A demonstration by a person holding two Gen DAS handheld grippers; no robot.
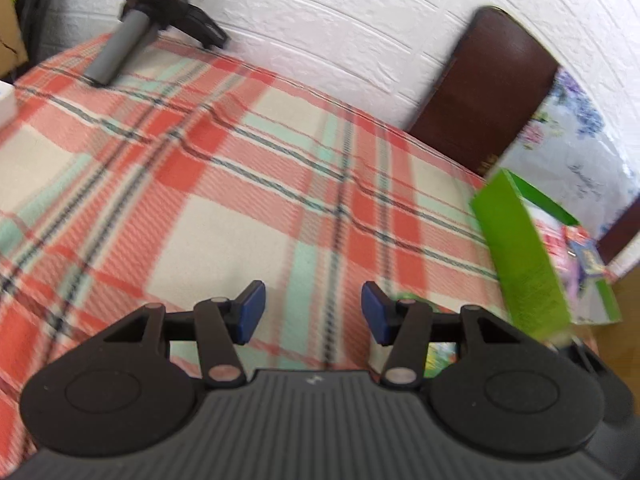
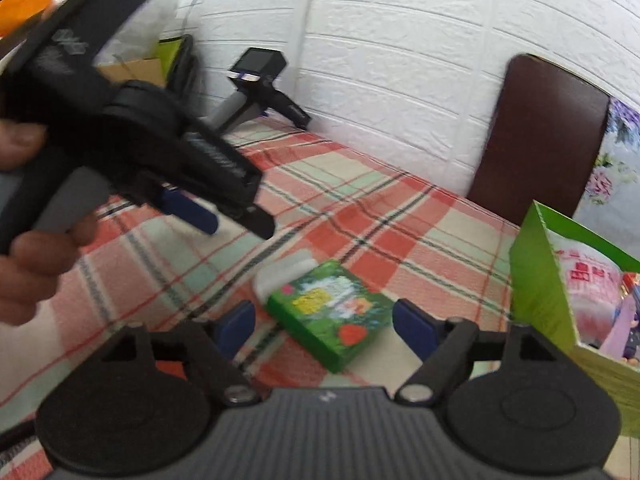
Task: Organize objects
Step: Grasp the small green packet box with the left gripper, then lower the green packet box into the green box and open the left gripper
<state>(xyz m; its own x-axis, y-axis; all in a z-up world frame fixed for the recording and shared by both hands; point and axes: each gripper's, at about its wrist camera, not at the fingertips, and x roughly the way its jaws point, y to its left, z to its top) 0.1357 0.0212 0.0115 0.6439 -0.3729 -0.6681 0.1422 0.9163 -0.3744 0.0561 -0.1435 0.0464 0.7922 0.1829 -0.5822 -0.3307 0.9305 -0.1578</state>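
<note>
Right wrist view: the green box (image 2: 334, 320) lies between the right tool's (image 2: 324, 326) parted, untouching pads.

We saw a plaid cloth (image 1: 248, 184) in red, cream and mint covering the desk, with a white brick-patterned wall (image 1: 340, 32) behind it. A dark brown chair back (image 2: 548, 132) stood at the far edge. A spare black device with a grey handle (image 1: 132, 36) lay against the wall.

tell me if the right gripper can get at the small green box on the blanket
Probably yes: the right gripper stands open with the small green box lying just ahead between its fingers, nothing on top or in between.
</note>
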